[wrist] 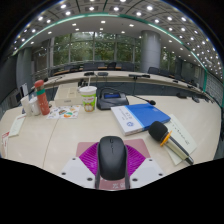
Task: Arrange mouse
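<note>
Hand-held gripper point(112, 172): level over the tabletop point(70, 135), fingers clamped on the mouse point(112, 156).
Mouse: one.
Cup point(88, 98): one.

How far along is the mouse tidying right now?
Done: the black mouse is picked up, gripped between the pink pads of the tongs above the table. In hand: it is being carried, with a book and a yellow-and-black tool just ahead. Left: setting it down; no spot for it is evident yet.
</note>
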